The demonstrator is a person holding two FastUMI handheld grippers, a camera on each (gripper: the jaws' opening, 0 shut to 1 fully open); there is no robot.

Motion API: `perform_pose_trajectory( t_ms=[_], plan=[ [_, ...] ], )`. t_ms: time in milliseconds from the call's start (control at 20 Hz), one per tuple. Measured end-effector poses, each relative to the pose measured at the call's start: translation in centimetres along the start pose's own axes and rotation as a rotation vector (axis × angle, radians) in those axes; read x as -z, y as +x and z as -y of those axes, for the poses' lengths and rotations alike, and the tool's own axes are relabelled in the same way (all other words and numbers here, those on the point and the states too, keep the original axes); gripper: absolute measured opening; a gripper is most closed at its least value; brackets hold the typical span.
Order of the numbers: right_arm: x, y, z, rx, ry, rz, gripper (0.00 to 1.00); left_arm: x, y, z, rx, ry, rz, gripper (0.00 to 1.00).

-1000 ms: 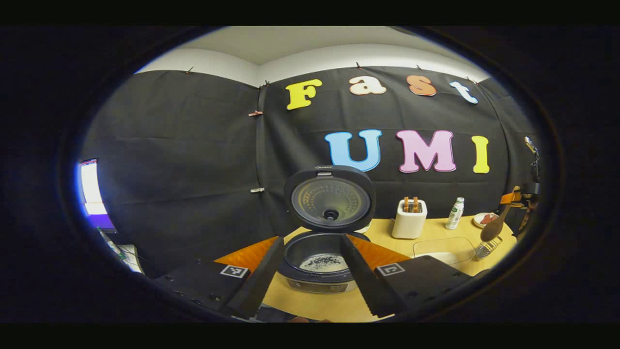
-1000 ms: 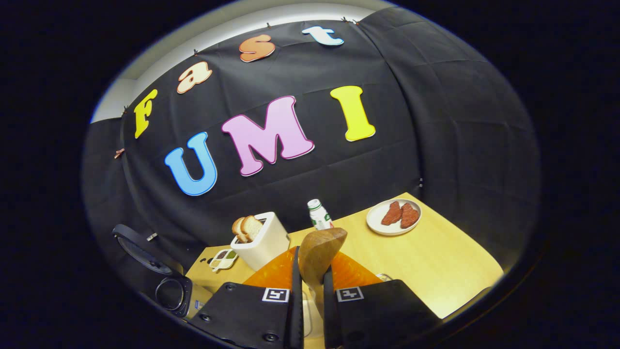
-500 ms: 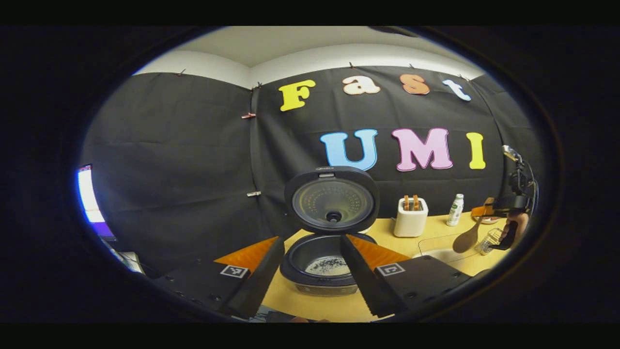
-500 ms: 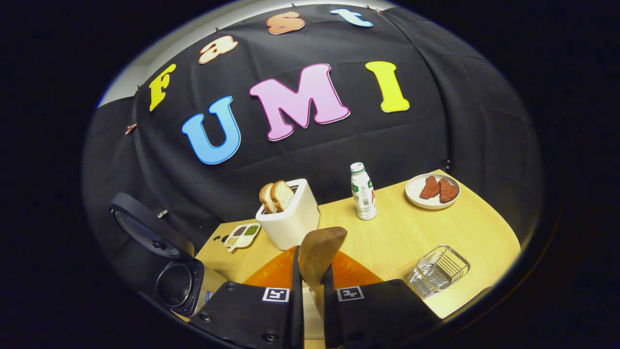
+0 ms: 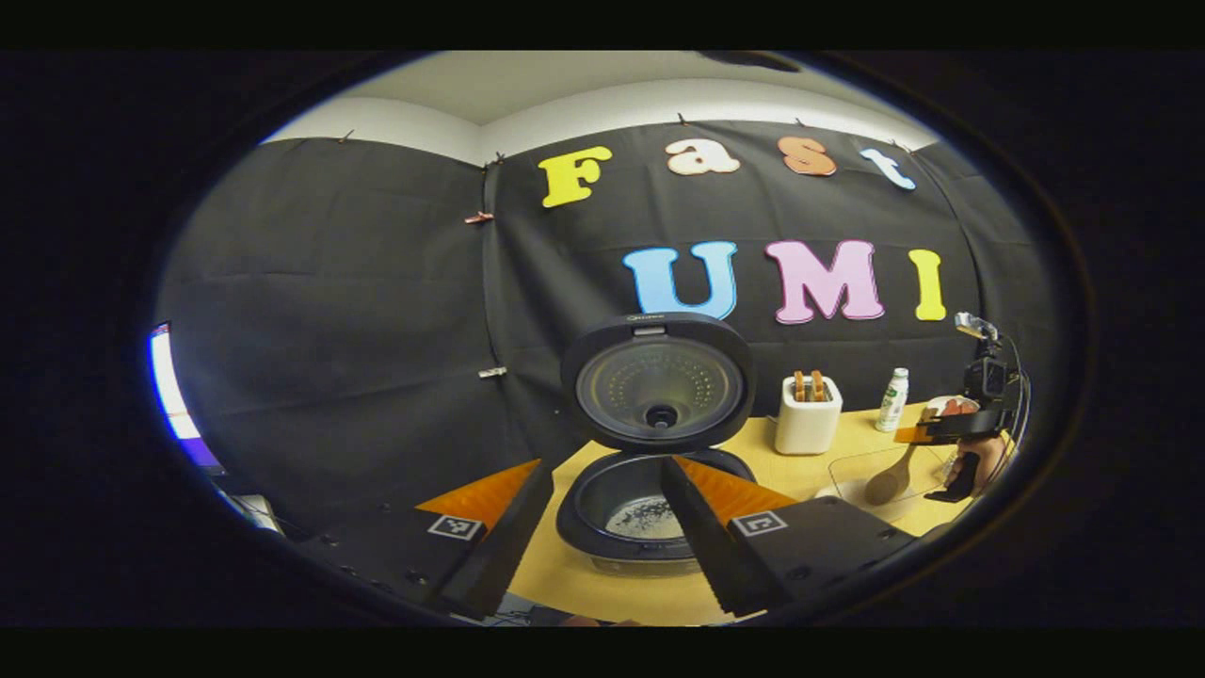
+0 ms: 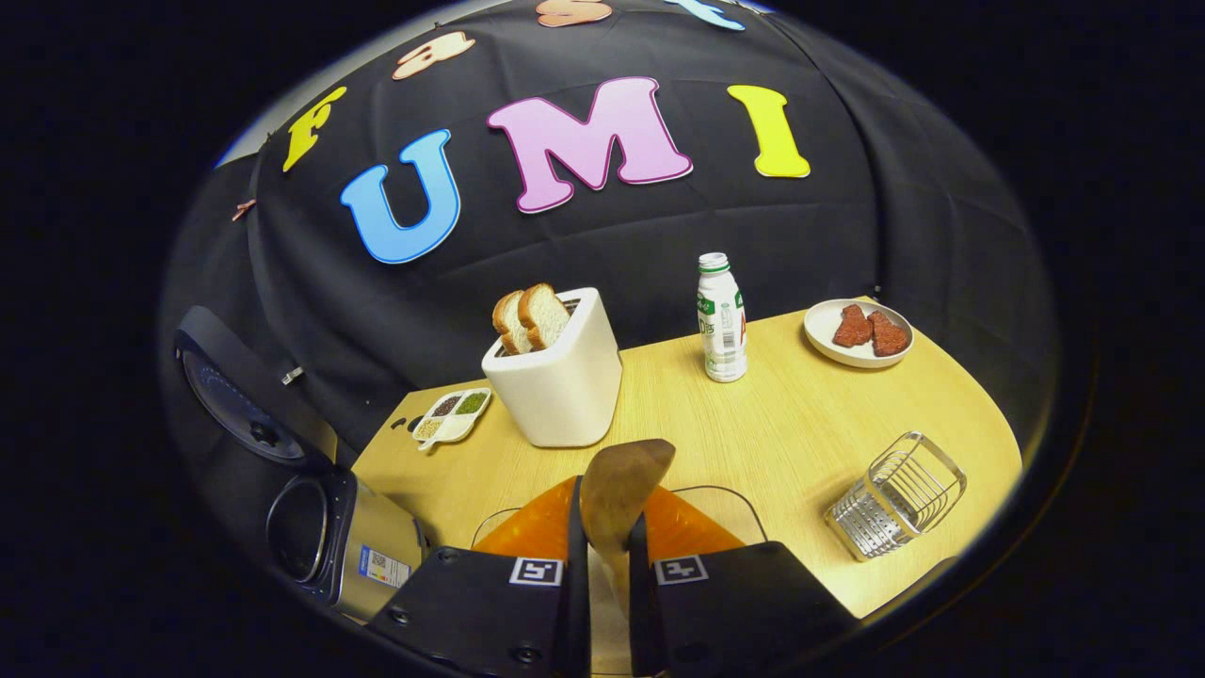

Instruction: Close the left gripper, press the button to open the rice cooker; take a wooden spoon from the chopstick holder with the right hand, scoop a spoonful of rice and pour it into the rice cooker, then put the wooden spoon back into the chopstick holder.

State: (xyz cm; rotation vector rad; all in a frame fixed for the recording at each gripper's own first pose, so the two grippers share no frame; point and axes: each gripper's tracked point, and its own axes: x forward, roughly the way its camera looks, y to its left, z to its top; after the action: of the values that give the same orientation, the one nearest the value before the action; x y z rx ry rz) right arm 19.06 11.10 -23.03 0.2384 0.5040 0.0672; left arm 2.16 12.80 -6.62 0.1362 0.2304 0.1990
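The rice cooker (image 5: 654, 490) stands open on the table (image 6: 800, 443), lid upright, between the left gripper (image 5: 602, 527)'s spread fingers. The right gripper (image 6: 607, 565) pinches the wooden spoon (image 6: 621, 490) above a clear container (image 5: 880, 471). Ahead stand a toaster (image 6: 560, 377), a bottle (image 6: 722, 320) and a plate of meat (image 6: 859, 331); the wire chopstick holder (image 6: 894, 494) sits near the table's right edge.

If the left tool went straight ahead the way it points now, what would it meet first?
Probably the open rice cooker: its pot sits between the left tool's spread fingers, with the raised lid just behind. Depth is hard to judge in this view.
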Motion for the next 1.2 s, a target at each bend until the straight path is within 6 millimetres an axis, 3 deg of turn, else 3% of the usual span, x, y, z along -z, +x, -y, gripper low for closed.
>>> perform_pose_trajectory(
  t_ms=[350,400,450,750,800,850,1050,1200],
  plan=[
    [1.5,0.0,-2.7,-0.018,0.021,-0.033,0.21,0.5,0.9,-0.6,0.004,-0.014,-0.009,0.81],
    [1.7,-0.1,-2.9,-0.020,0.026,-0.036,0.16,0.6,0.9,-0.7,0.003,-0.020,-0.013,0.81],
    [1.9,-0.2,-3.2,-0.023,0.037,-0.040,0.21,0.7,0.9,-0.8,0.001,-0.023,-0.016,0.81],
    [2.8,-0.5,-4.8,-0.051,0.111,-0.062,0.21,1.0,0.8,-1.1,-0.004,-0.024,-0.019,0.81],
    [2.9,-0.6,-5.1,-0.056,0.125,-0.066,0.17,1.0,0.7,-1.0,-0.003,-0.022,-0.019,0.78],
    [2.9,-0.7,-5.4,-0.064,0.141,-0.069,0.21,1.0,0.7,-1.0,-0.003,-0.020,-0.019,0.78],
    [3.1,-0.7,-5.2,-0.075,0.244,-0.081,0.17,0.7,0.6,-1.0,0.000,-0.009,-0.014,0.81],
    [3.2,-0.7,-3.8,-0.055,0.331,-0.088,0.21,0.7,0.6,-0.5,0.006,-0.001,-0.014,0.81]
  ],
)
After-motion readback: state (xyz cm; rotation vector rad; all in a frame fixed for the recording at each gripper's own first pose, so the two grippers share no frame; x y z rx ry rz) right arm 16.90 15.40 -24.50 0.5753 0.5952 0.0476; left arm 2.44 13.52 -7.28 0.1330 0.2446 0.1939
